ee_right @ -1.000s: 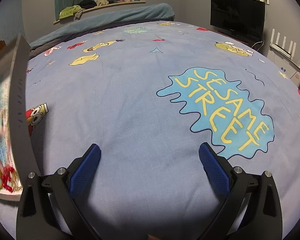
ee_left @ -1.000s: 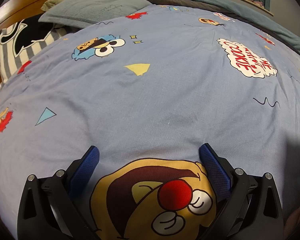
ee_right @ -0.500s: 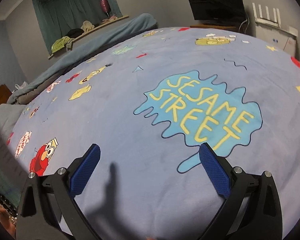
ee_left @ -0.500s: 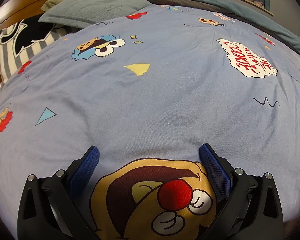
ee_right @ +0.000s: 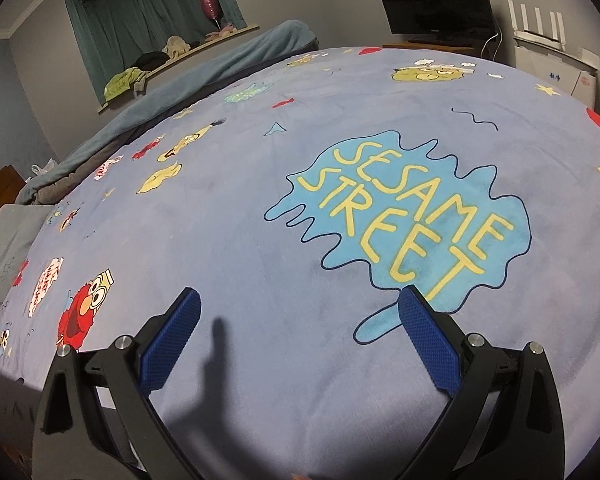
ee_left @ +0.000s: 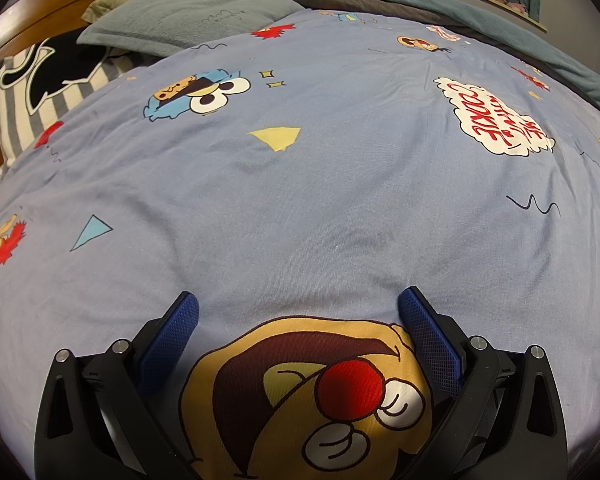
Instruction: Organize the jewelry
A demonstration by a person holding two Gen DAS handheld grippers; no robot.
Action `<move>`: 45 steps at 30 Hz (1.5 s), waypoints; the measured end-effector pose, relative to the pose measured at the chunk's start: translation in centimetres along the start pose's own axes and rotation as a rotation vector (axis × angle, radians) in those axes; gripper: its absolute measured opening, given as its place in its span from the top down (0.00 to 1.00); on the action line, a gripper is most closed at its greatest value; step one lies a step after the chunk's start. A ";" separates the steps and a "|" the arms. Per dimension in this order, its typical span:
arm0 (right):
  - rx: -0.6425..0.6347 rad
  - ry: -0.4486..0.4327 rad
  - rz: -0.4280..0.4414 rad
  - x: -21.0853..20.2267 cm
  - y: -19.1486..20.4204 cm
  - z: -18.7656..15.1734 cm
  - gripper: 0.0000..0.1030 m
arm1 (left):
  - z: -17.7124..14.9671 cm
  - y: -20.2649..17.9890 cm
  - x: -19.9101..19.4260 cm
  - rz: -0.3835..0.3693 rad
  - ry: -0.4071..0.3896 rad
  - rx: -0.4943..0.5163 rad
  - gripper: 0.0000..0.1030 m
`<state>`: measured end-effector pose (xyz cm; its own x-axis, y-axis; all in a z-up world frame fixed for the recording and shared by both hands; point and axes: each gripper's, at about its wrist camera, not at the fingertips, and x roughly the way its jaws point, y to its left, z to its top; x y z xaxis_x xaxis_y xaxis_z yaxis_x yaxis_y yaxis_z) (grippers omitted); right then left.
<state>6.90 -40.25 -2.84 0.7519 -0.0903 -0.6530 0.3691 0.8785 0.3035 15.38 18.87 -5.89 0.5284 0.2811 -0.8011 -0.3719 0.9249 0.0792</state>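
Bed, blue cartoon-print duvet, grey pillow

Your left view looks low across the bed toward the pillows; your right view faces the television. Both share the bedspread.

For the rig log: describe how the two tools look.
The left tool and right tool look identical: black angular plastic arms with triangular cut-outs and silver screw heads, each ending in flat blue fingers with a fine gridded texture. No cables, markings or sleeves show.
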 end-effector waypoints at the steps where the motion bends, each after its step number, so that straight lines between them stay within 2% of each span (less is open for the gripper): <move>1: 0.001 0.000 0.002 0.0 0.0 0.0 0.05 | 0.0 0.0 0.0 0.000 0.000 0.000 0.04; 35: -0.028 0.002 -0.030 0.7 0.5 -0.4 0.04 | -0.1 -0.1 0.1 0.007 -0.002 0.005 0.04; 45: -0.065 0.021 -0.082 1.2 1.2 -0.6 0.04 | -0.1 0.0 0.0 0.005 -0.002 0.004 0.04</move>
<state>7.93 -39.06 -3.66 0.7084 -0.1541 -0.6888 0.3926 0.8970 0.2032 15.35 18.85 -5.97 0.5285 0.2860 -0.7993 -0.3713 0.9246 0.0853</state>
